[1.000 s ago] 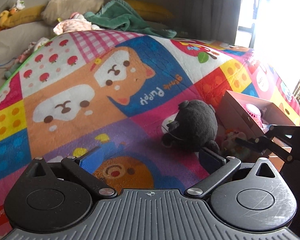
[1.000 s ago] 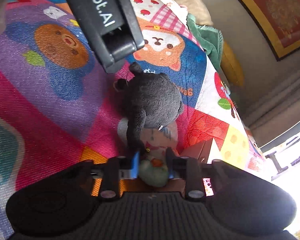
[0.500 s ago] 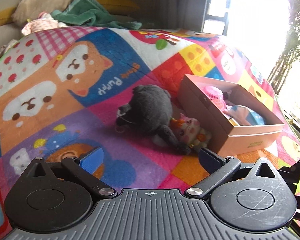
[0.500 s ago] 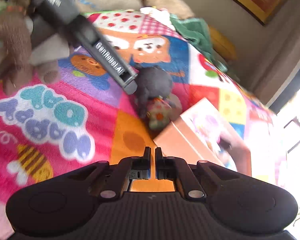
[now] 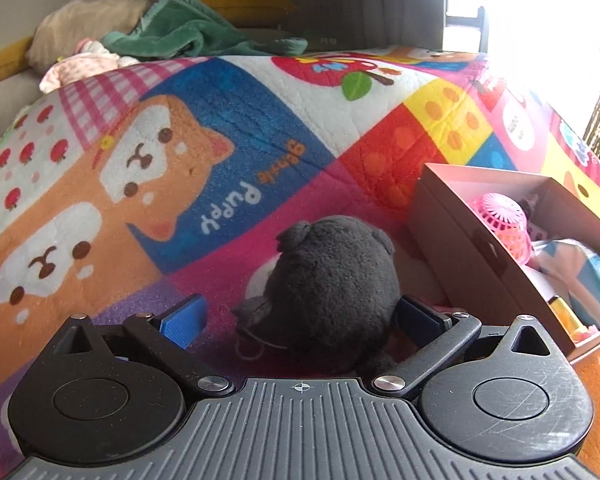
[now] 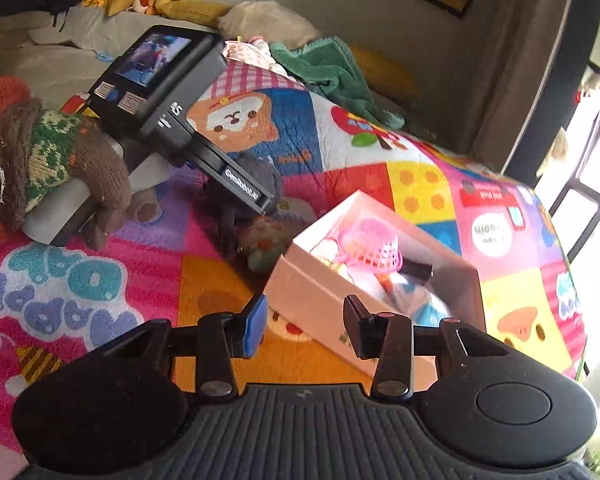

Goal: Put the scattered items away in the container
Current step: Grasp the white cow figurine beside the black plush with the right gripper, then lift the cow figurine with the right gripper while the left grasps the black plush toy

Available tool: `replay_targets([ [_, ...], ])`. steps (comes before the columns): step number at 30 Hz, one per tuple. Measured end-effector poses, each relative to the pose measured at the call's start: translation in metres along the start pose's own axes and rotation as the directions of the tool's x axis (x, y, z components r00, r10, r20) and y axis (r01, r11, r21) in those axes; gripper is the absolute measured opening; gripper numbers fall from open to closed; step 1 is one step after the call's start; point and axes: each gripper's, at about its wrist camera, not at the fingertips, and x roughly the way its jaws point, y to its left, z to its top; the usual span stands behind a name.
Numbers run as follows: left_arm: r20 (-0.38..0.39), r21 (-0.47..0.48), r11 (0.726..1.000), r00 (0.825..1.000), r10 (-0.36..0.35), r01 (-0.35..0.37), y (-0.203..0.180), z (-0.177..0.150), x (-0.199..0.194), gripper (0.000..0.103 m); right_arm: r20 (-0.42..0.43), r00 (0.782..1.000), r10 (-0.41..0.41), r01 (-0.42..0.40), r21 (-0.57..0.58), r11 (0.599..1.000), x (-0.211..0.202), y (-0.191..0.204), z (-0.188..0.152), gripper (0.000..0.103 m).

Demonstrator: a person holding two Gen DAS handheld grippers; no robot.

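Note:
A black plush toy point(image 5: 332, 284) lies on the colourful play mat, between the wide-open jaws of my left gripper point(image 5: 302, 316); the right finger pad point(image 5: 420, 314) is at its side. In the right wrist view the plush point(image 6: 252, 184) is partly hidden behind the left gripper body. A small patterned plush point(image 6: 264, 242) lies beside it, next to the pink box point(image 6: 312, 292). The box point(image 5: 460, 248) holds a pink basket point(image 5: 504, 224) and other toys. My right gripper point(image 6: 304, 326) is open and empty, above the box's near wall.
A gloved hand point(image 6: 60, 168) holds the left gripper. At the mat's far edge lie a green blanket point(image 5: 188, 36), cushions point(image 5: 88, 20) and small toys. Bright windows stand at the right.
My left gripper moved in and now straddles the black plush. My right gripper drew back and up from the small plush and opened from shut.

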Motion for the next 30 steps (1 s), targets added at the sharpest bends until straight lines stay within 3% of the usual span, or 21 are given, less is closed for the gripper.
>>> replay_targets([
  [2,0.013,-0.007,1.000,1.000,-0.003,0.004,0.007,-0.002,-0.005,0.098,0.019,0.999,-0.029,0.030,-0.075,0.997,0.014,0.014,0.012,0.042],
  [3,0.019,-0.005,1.000,1.000,-0.014,0.014,0.011,-0.002,-0.008,0.087,0.024,0.999,-0.032,0.034,-0.112,0.993,0.022,0.021,0.018,0.042],
  [5,0.030,0.008,1.000,0.999,-0.025,0.024,0.019,-0.002,-0.015,0.077,0.019,0.999,-0.032,0.035,-0.166,0.986,0.041,0.035,0.028,0.042],
  [9,0.050,-0.001,1.000,0.999,0.021,-0.021,0.039,-0.001,-0.021,0.081,-0.030,0.997,-0.068,0.058,-0.242,0.969,0.083,0.058,0.036,0.042],
  [15,0.021,-0.074,0.997,1.000,-0.019,0.021,0.064,-0.006,-0.022,0.090,-0.077,0.987,-0.141,0.105,-0.361,0.927,0.125,0.078,0.033,0.042],
  [17,0.012,-0.076,0.996,0.999,-0.034,0.035,0.064,-0.010,-0.021,0.090,-0.091,0.984,-0.150,0.109,-0.350,0.930,0.127,0.075,0.036,0.033],
  [21,-0.001,-0.097,0.993,0.997,-0.074,0.073,0.063,-0.017,-0.026,0.096,-0.040,0.994,-0.104,0.088,-0.303,0.949,0.095,0.069,0.034,0.023],
  [25,0.006,-0.099,0.989,0.994,-0.106,0.106,0.057,-0.025,-0.041,0.098,-0.017,1.000,0.002,-0.006,-0.209,0.978,0.035,0.053,0.022,0.022],
  [30,0.026,-0.002,0.994,0.994,-0.106,0.106,0.037,-0.028,-0.055,0.102,-0.069,0.997,-0.016,0.008,-0.106,0.994,-0.018,0.024,-0.018,0.011],
])
